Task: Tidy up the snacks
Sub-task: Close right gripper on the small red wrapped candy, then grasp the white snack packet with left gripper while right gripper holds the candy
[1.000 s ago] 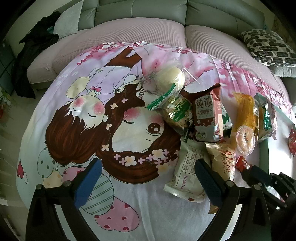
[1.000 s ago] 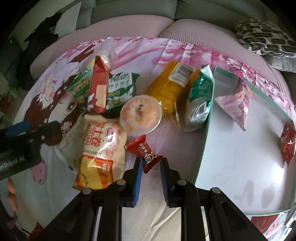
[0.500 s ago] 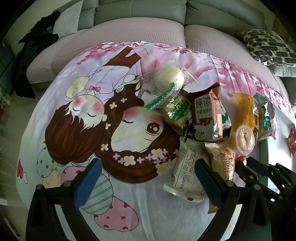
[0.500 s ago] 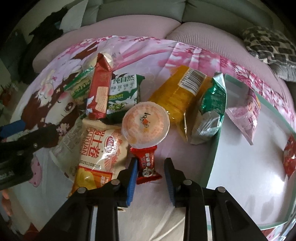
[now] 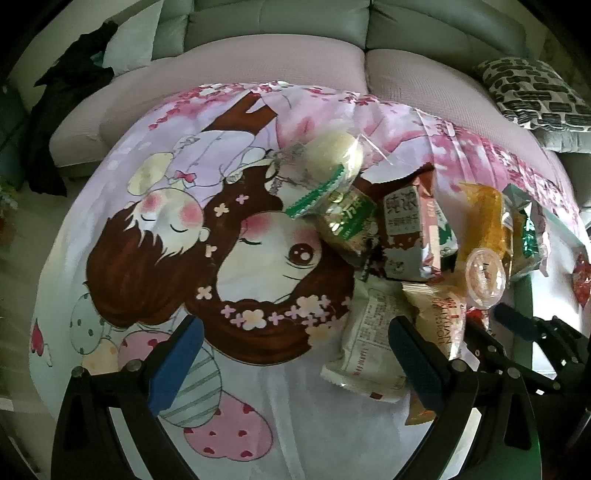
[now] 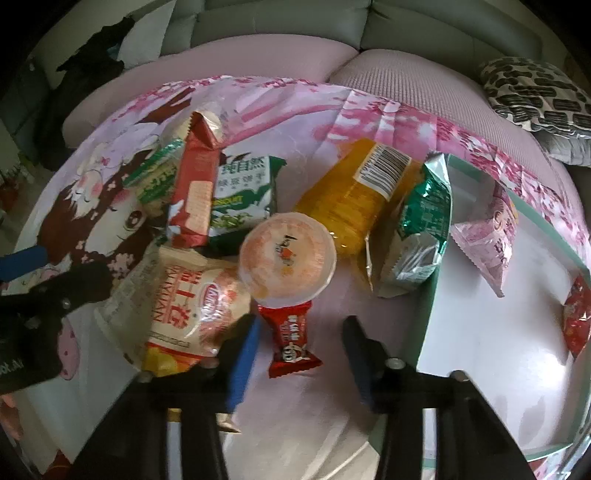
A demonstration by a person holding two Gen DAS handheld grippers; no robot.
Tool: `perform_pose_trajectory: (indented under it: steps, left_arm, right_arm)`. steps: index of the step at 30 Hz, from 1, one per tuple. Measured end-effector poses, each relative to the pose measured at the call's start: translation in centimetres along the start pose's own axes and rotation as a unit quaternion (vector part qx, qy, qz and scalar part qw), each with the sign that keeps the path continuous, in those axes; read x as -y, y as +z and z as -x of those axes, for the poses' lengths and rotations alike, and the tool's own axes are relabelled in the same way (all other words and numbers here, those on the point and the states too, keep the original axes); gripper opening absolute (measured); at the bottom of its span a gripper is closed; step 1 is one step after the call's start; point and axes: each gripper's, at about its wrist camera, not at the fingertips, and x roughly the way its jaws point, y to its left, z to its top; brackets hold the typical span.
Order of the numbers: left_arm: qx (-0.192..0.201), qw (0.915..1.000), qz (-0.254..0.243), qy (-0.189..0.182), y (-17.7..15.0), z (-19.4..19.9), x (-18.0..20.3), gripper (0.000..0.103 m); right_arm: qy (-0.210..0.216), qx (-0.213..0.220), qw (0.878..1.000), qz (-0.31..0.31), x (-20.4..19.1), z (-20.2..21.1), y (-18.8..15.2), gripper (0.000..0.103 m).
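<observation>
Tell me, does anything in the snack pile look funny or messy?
Yes. The snacks lie jumbled on the cloth, overlapping. The round jelly cup sits on top of the cream cracker bag and the small red candy. The green foil pack hangs half over the tray's rim. Nothing looks spilled or torn.

A grey-green sofa [image 5: 280,22] with mauve seat cushions [image 5: 236,70] stands behind the cartoon-print cloth [image 5: 236,258], bearing a patterned pillow [image 5: 535,92] at right and dark clothing [image 5: 70,96] at left.
</observation>
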Motion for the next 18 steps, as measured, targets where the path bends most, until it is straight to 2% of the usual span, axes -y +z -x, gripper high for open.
perform_pose_trajectory:
  steps: [1, 3, 8, 14, 18]
  left_arm:
    - [0.0, 1.0, 0.0, -0.003, 0.0, 0.0, 0.1, 0.1]
    - [-0.003, 0.9999, -0.006, -0.012, -0.1, -0.1, 0.3, 0.1]
    - [-0.011, 0.9987, -0.024, -0.043, -0.2, -0.2, 1.2, 0.1]
    - [-0.033, 0.9964, -0.07, -0.035, -0.8, -1.2, 2.8, 0.1]
    - [-0.043, 0.9956, -0.079, -0.028, -1.1, -1.7, 3.2, 0.1]
  right_arm:
    - [0.002, 0.0, 1.0, 0.0, 0.0, 0.0, 0.0, 0.034]
    - [0.004, -0.003, 1.0, 0.001, -0.2, 0.1, -0.2, 0.02]
    - [-0.001, -0.006, 1.0, -0.012, 0.2, 0.4, -0.8, 0.02]
    - [-0.002, -0.01, 0.999, -0.031, 1.6, 0.7, -1.3, 0.02]
    - [0.003, -0.009, 0.999, -0.035, 1.9, 1.0, -1.5, 0.02]
